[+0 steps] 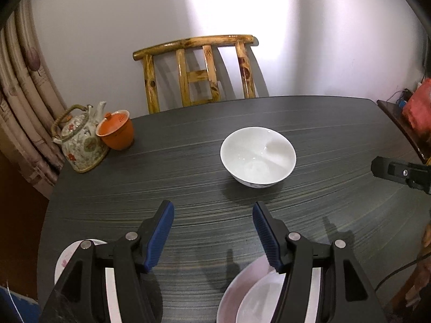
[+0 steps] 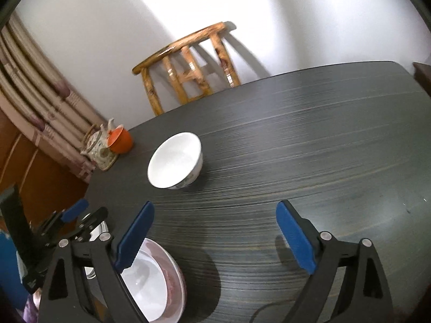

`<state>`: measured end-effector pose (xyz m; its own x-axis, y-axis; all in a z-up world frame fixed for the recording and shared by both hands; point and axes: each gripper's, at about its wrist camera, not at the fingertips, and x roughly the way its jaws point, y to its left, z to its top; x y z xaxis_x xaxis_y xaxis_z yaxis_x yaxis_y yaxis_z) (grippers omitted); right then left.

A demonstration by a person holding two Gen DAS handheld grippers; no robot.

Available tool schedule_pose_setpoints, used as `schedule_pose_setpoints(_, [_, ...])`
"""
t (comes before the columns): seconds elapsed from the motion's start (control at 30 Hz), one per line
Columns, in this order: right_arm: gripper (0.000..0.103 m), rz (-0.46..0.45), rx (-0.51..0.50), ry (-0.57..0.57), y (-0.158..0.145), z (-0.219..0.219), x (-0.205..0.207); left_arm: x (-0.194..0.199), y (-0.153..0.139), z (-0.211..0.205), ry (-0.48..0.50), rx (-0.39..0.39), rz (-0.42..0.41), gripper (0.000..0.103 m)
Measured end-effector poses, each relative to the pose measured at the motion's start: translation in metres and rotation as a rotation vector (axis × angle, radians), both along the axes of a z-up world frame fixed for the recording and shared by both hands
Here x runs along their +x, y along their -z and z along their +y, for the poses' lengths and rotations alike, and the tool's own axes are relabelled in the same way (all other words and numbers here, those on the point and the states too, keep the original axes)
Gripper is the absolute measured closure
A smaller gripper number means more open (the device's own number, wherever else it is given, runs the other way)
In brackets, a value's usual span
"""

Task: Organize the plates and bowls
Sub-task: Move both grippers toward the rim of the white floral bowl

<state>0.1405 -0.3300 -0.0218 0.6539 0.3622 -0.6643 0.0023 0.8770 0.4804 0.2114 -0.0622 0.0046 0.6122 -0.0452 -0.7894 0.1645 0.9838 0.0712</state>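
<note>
One white bowl (image 1: 258, 157), upright, mouth up

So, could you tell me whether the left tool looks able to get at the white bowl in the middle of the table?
Probably yes: the left tool is open and empty, and only bare table lies between it and the white bowl.
</note>
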Motion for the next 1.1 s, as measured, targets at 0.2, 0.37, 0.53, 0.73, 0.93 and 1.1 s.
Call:
schedule_pose_setpoints(0.2, [0.012, 0.02, 0.033, -0.029, 0.007, 0.009, 0.024, 0.026, 0.014, 0.006, -0.01, -0.041, 0.075, 0.041])
schedule_pose_setpoints(0.37, [0.012, 0.032, 0.082, -0.032, 0.012, 0.008, 0.044, 0.044, 0.026, 0.016, -0.035, -0.083, 0.137, 0.041])
schedule_pose_setpoints(0.53, [0.012, 0.038, 0.068, -0.048, 0.014, 0.013, 0.058, 0.058, 0.037, 0.019, -0.046, -0.103, 0.181, 0.041])
schedule_pose_setpoints(0.73, [0.013, 0.078, 0.121, -0.062, 0.025, 0.013, 0.078, 0.077, 0.048, 0.032, -0.074, -0.253, 0.258, 0.041])
schedule_pose_setpoints(0.93, [0.016, 0.112, 0.162, -0.058, 0.037, 0.01, 0.089, 0.083, 0.05, 0.033, -0.086, -0.242, 0.246, 0.041])
schedule_pose_setpoints(1.1, [0.016, 0.095, 0.184, -0.051, 0.045, 0.006, 0.086, 0.088, 0.054, 0.027, -0.072, -0.199, 0.247, 0.041])
